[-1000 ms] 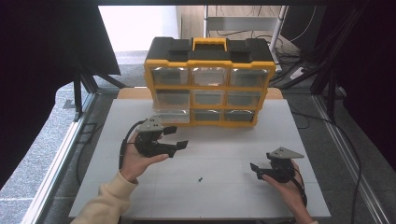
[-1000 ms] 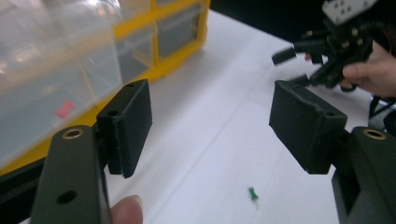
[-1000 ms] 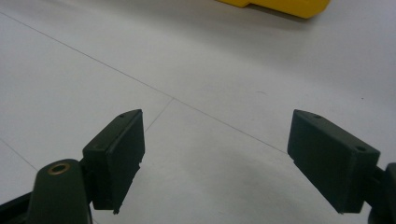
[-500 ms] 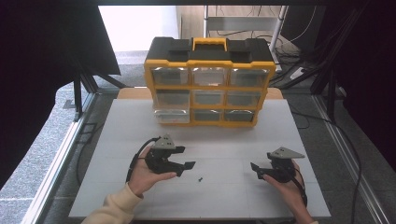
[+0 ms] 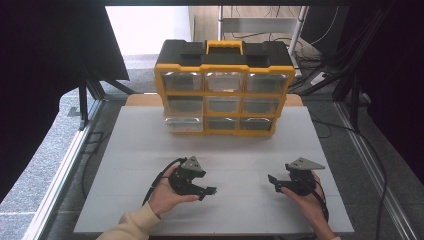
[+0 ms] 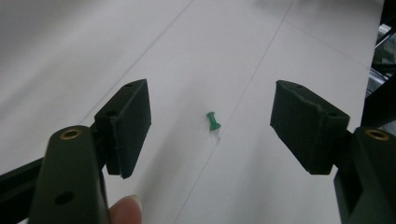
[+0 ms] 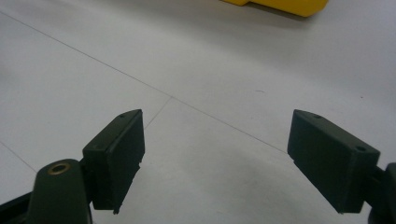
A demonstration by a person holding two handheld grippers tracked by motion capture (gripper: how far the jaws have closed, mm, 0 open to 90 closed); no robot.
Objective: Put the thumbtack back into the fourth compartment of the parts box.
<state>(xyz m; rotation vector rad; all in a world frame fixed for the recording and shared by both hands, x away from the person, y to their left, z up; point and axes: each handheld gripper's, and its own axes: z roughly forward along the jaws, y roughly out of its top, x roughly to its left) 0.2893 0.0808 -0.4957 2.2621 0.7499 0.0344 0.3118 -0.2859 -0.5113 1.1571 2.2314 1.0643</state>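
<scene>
Left gripper (image 6: 212, 121) low over the white surface (image 5: 135, 145), jaws spread wide, nothing between the pads. Green pin (image 6: 213, 122) lies flat on the surface, just ahead of the gap between the jaws, touching neither, next to a thin seam line. In the high view the left gripper (image 5: 210, 190) sits near the front middle of the surface. Right gripper (image 5: 272, 181) rests apart at the front right, jaws also released, empty. Yellow organizer (image 5: 223, 87) stands at the back, well away from the pin.
</scene>
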